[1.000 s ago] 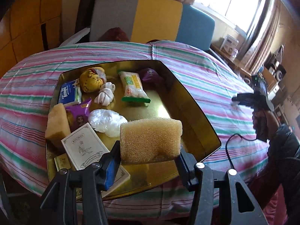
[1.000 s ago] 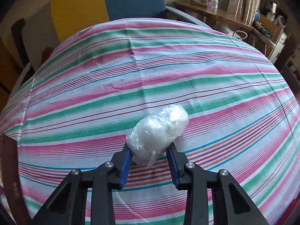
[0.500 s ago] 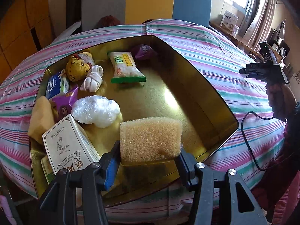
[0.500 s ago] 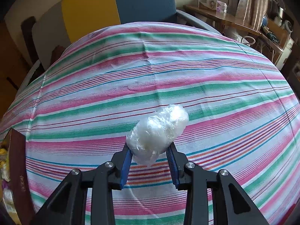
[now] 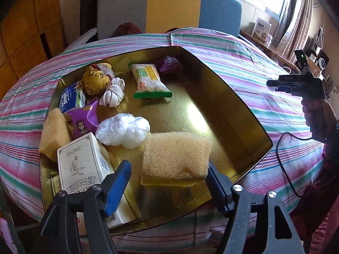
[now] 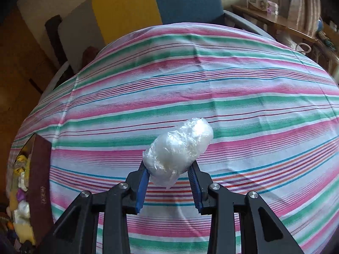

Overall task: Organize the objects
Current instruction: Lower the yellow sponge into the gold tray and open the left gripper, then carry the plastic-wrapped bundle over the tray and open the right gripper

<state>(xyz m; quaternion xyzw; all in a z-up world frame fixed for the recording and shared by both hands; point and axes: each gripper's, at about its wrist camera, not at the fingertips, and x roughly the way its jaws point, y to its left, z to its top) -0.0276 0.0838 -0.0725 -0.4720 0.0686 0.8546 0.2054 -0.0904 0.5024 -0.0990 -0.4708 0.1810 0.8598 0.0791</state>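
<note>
Over in the left wrist view there's a gold tray [image 5: 237, 114] on the striped tablecloth [image 5: 243, 63], packed on its left side. The blue tissue pack [image 5: 71, 99] reads "Tempo"; the white box [image 5: 84, 165] near the camera has a line drawing and a banner, but I can't read the writing. Further right – a green-edged snack bag [image 5: 148, 80] with print too small to make out.

The left gripper [image 5: 167, 182] has just been opening its jaws; the tan sponge [image 5: 175, 154] sits between them on the tray floor, with a clear gap at the left pad and the right pad right at its edge.

In the right wrist view the right gripper [image 6: 168, 182] is clamped on a crinkly clear plastic-wrapped white bundle [image 6: 178, 150] – held above the tablecloth, the tray's dark outer wall at far left.
</note>
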